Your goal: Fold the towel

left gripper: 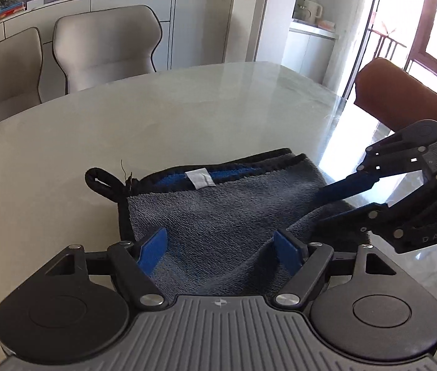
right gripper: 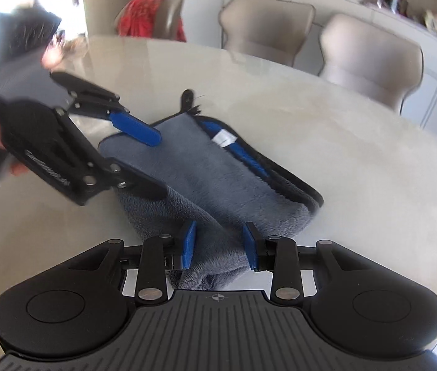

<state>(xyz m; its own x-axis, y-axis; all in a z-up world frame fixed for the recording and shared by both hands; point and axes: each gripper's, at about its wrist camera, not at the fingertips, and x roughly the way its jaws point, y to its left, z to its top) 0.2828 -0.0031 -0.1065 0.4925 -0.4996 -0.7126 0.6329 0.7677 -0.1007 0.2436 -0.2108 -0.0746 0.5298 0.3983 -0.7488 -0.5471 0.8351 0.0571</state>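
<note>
1. Two sets of tongs in play, one in each of our hands, both working over a grey towel on the pale glossy table.
2. Towel's already folded over on itself: grey fluffy side up, with a black-trimmed edge and a strip of blue peeking out along the far side. There's a small white tag on that blue strip and a black hanging loop sticking out at the far left corner.
3. Our left tongs are spread wide, blue pads either side of the near edge of the towel, with cloth lying between them but neither pad pressing on it as far as we can see.
4. Our right tongs have their pads parted too, with a bunched-up fold of towel rising between them. The cloth looks close to both pads, but we don't see them squeezing it.
5. From the right wrist view the left tongs hover over the towel's far-left end, one blue finger above the grey surface. That view is a bit motion-blurred.
6. Background stuff: two beige chairs behind the table, a white sideboard with clutter on top, and a brown chair off to the right.
</note>
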